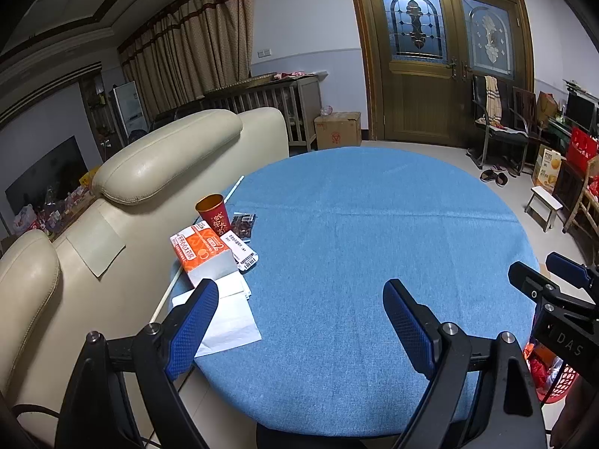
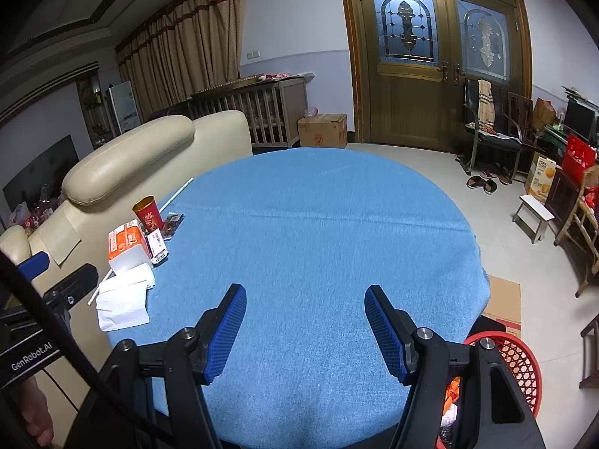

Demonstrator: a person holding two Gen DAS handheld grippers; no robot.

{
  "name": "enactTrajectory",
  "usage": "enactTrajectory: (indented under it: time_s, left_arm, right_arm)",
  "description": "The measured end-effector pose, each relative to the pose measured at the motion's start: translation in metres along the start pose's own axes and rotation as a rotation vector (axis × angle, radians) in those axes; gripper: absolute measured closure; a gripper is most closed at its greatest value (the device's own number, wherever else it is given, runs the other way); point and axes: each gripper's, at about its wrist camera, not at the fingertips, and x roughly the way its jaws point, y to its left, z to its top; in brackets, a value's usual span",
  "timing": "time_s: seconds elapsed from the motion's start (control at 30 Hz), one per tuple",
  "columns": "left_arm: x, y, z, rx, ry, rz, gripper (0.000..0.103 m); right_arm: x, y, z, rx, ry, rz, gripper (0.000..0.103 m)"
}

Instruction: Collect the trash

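Note:
Trash lies at the left edge of the round blue table [image 1: 355,243]: a red paper cup [image 1: 212,213], an orange-and-white carton [image 1: 204,254], a dark wrapper [image 1: 243,224], a white barcode packet [image 1: 241,250] and white paper sheets [image 1: 228,314]. My left gripper [image 1: 301,299] hovers open over the near part of the table, its left finger above the paper, nothing between the pads. My right gripper [image 2: 305,301] is open above bare cloth, also holding nothing. The same cup [image 2: 148,212], carton [image 2: 125,247] and paper [image 2: 121,301] show far left in the right wrist view.
A red mesh basket [image 2: 520,370] with trash inside stands on the floor at the table's near right. A cream sofa [image 1: 149,187] presses against the table's left side. Flat cardboard [image 2: 503,299], a small stool [image 2: 533,219], chairs and boxes stand to the right.

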Motion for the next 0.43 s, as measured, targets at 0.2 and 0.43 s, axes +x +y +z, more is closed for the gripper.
enactTrajectory:
  time_s: [0.2, 0.43]
  left_arm:
    - [0.008, -0.004, 0.001, 0.008, 0.014, -0.003, 0.013]
    - [0.047, -0.014, 0.004, 0.022, 0.07, -0.035, 0.013]
  right_arm:
    - [0.008, -0.003, -0.001, 0.005, 0.014, -0.005, 0.034]
    - [0.042, -0.015, -0.002, 0.015, 0.056, -0.019, 0.034]
